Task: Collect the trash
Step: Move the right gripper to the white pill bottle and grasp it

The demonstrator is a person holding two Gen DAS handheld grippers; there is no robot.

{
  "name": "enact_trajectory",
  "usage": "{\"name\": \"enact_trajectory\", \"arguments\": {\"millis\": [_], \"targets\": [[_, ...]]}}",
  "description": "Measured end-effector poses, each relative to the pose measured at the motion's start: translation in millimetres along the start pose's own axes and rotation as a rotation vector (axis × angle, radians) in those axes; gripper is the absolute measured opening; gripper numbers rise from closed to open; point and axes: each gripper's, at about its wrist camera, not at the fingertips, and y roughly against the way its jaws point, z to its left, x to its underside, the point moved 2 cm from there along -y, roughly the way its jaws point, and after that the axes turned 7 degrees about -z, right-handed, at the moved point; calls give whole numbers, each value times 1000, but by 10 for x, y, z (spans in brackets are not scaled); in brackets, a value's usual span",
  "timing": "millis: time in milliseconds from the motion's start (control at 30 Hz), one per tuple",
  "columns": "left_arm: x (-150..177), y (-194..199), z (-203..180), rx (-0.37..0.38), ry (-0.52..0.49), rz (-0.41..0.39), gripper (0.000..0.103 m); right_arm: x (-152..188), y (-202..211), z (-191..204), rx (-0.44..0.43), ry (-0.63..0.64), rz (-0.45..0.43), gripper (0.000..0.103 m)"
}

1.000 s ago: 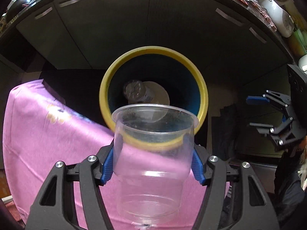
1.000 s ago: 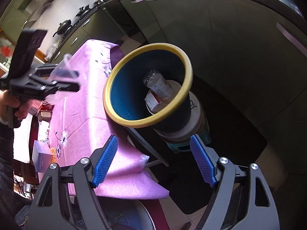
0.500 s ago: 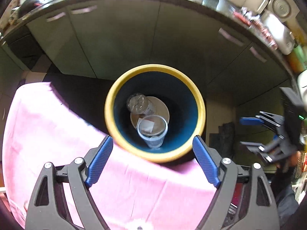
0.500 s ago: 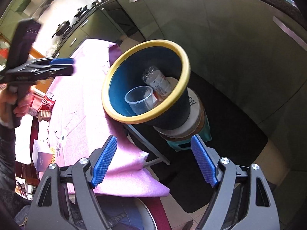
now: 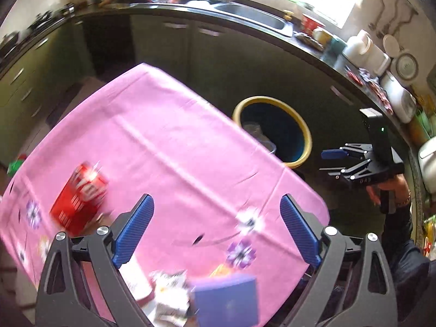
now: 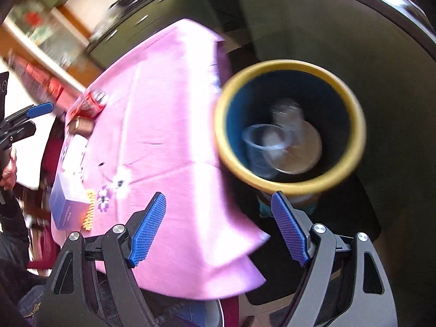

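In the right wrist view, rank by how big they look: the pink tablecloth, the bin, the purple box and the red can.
1. Pink tablecloth
2. Bin
3. Purple box
4. Red can

The can lies farther from the camera than the box and is blurred, so their true sizes may be closer.

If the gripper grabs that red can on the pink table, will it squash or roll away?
The red can looks like thin metal, so a hard squeeze would probably dent it. It seems to stand upright; knocked over, its round side would likely roll.

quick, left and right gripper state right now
left gripper: open, jaws have just been opening, nothing between them.
right gripper: open, holding nothing.
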Motion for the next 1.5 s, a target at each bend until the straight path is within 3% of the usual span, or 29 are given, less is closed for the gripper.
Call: {"name": "enact_trajectory", "arguments": {"millis": [400, 667, 800, 900, 1033, 1267, 1500], "targets": [[1260, 703, 1048, -123, 302, 17, 89, -564, -748, 1650, -124, 377, 115, 79], [1531, 727, 1200, -131, 355, 28, 89, -1067, -1101, 2599, -199, 438, 134, 79], [1574, 711, 1208, -122, 347, 36, 89, -1009, -1247, 3003, -200, 534, 184, 79], [1580, 697, 1224, -123, 341, 39, 89, -875, -1364, 3180, -189, 588, 232, 79], [1592, 666, 1224, -114, 335, 46, 89, -793, -1554, 3220, -260, 492, 344, 79], [1591, 697, 1190, -121, 309, 44, 89, -624, -1852, 3306, -171, 395, 465, 76], [1629, 755, 1161, -123, 298, 43, 89, -506, -2026, 3485, -110, 382, 498, 70]]}}
